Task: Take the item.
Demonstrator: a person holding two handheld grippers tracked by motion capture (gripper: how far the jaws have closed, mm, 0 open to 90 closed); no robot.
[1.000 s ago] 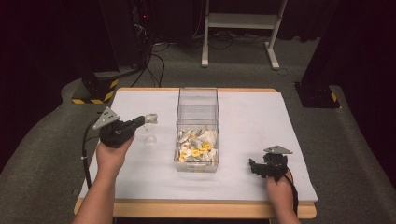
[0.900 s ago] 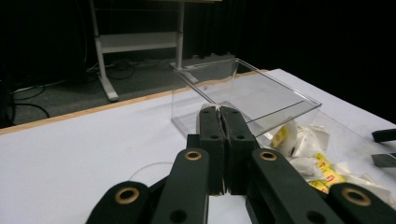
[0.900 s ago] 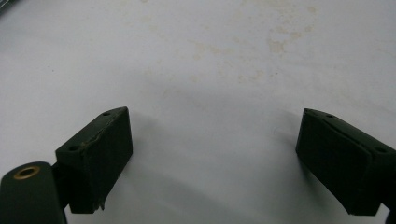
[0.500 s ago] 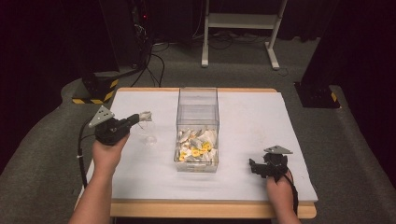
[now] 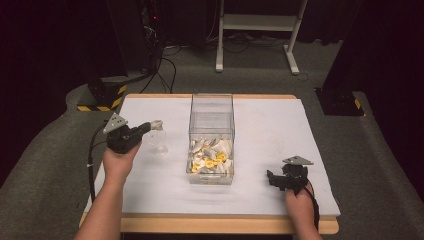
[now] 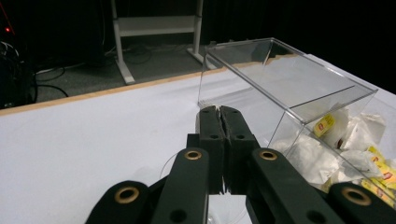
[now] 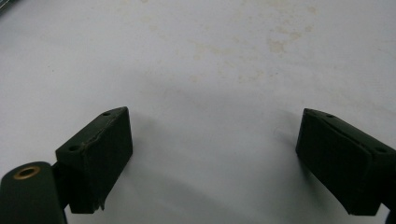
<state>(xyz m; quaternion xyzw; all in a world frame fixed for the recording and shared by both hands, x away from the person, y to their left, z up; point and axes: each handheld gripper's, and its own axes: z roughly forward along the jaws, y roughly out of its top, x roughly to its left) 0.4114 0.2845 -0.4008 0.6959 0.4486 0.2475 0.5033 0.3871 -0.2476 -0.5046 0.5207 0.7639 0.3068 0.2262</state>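
Note:
A clear plastic box stands mid-table, and its near end holds a heap of white and yellow sachets. My left gripper hovers left of the box, shut on the rim of a clear cup that hangs below its tip. In the left gripper view the jaws of that gripper are pressed together, with the cup's thin rim curving beneath them and the box with its sachets to the right. My right gripper rests open on the white cloth near the front right. Nothing lies between its jaws.
A white cloth covers the wooden table. A white metal stand, cables and black equipment are on the floor beyond the far edge.
My left gripper drifted slightly left with the cup, then came back to nearly the same spot. The right gripper has stayed still.

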